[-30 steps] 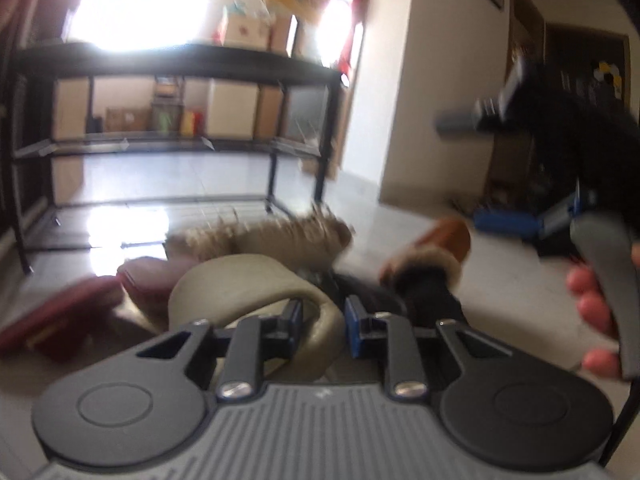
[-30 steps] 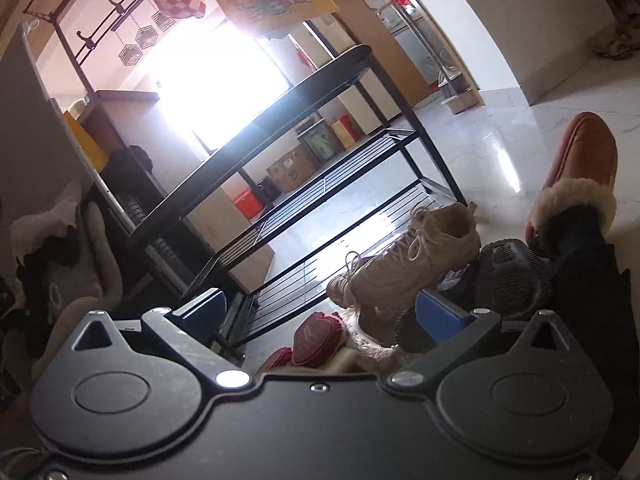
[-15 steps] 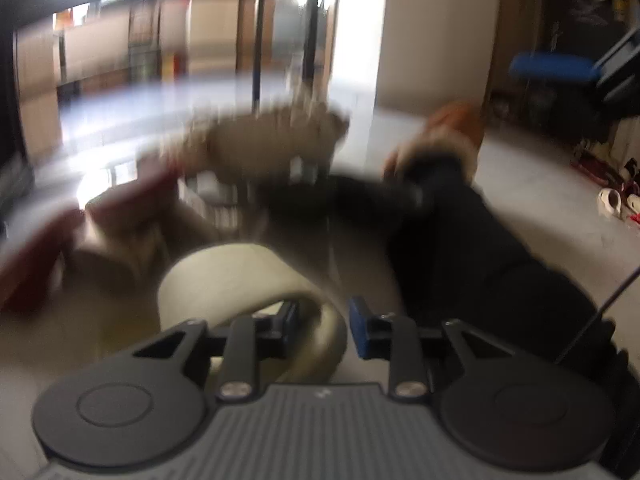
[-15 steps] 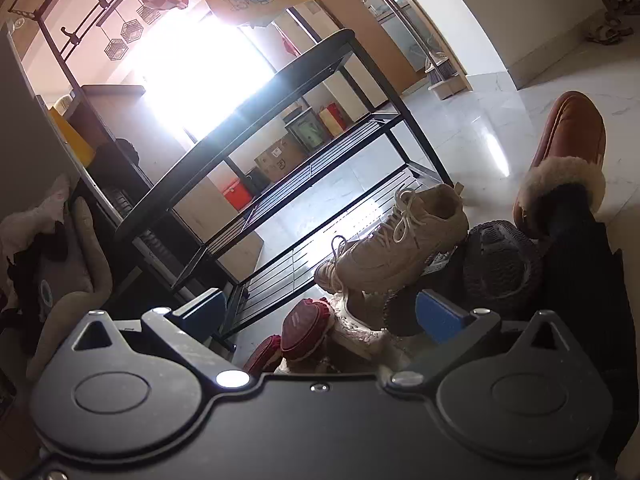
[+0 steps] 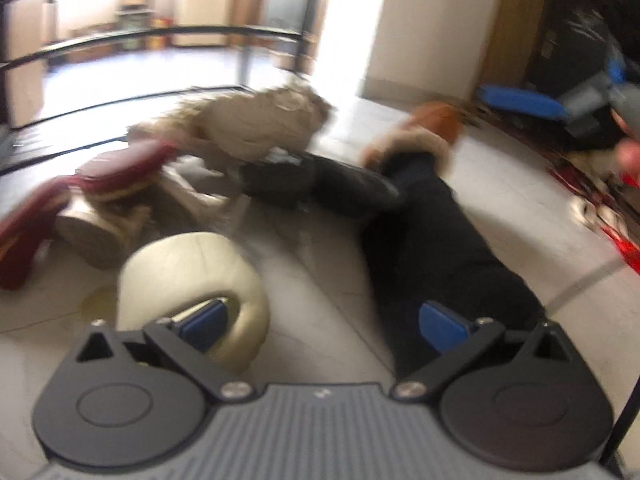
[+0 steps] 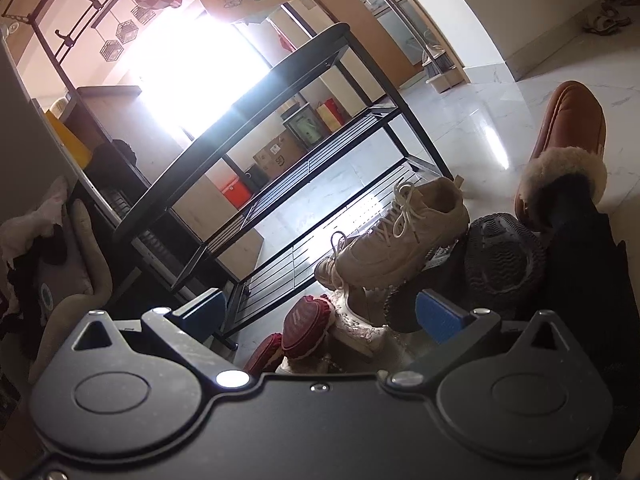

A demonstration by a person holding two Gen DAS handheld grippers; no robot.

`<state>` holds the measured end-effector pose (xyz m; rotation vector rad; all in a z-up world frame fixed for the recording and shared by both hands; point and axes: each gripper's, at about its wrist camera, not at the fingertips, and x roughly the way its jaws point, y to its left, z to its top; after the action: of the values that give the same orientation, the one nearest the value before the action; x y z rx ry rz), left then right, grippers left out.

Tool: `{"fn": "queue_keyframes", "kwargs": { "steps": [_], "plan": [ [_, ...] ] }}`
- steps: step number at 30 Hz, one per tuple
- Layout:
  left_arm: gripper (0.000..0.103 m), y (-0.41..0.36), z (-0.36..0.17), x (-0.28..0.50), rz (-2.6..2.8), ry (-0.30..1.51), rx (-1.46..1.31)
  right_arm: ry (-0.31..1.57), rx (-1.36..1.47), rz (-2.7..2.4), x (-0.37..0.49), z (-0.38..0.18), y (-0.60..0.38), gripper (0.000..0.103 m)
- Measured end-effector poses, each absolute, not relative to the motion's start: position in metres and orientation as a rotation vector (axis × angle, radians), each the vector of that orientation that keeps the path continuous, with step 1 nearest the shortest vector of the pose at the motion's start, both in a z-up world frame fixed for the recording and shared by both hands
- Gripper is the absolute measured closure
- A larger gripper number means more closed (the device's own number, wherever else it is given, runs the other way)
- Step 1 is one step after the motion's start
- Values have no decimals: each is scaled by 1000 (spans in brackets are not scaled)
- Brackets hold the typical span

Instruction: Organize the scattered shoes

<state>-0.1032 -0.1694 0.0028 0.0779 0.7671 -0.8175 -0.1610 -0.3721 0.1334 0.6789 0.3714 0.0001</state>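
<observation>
A cream slipper [image 5: 188, 268] lies on the floor right in front of my left gripper [image 5: 320, 320], which is open; its left pad [image 5: 204, 320] sits at the slipper's opening. Beyond lies a pile: a beige laced sneaker [image 5: 256, 124], dark red slippers [image 5: 116, 172] and a black shoe [image 5: 320, 184]. My right gripper [image 6: 320, 312] hangs open and holds nothing, above the same pile: the beige sneaker [image 6: 400, 240], a dark grey shoe [image 6: 500, 256] sole-up, the red slippers [image 6: 304, 328] and a white shoe [image 6: 356, 332]. The black shoe rack [image 6: 300, 168] stands behind.
A person's leg in dark trousers [image 5: 440, 248] stretches across the floor on the right, wearing a brown fur-lined slipper [image 6: 568, 136]. A hand [image 5: 628, 152] shows blurred at the far right. Coat hooks and bags hang on the left wall. Boxes stand behind the rack.
My left gripper was shut on the cream slipper's edge and has now opened wide, tilting down toward the floor. The right gripper has shifted only slightly.
</observation>
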Motion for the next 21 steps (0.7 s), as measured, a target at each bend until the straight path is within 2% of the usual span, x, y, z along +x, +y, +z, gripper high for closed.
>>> {"fn": "queue_keyframes", "kwargs": {
  "steps": [3, 6, 11, 18, 21],
  "plan": [
    [0, -178, 7, -115, -872, 749, 141, 373, 669, -3, -163, 136, -372, 0],
    [0, -169, 23, -121, -748, 615, 164, 374, 659, -7, -164, 139, -372, 0],
    [0, -122, 53, -104, -471, 442, -1, 382, 638, -12, -166, 143, -373, 0],
    [0, -48, 74, -66, -184, 377, -168, 715, 243, 193, -108, 134, -345, 0],
    [0, -25, 80, -63, -148, 334, -156, 898, 45, 350, -84, 109, -314, 0]
  ]
}}
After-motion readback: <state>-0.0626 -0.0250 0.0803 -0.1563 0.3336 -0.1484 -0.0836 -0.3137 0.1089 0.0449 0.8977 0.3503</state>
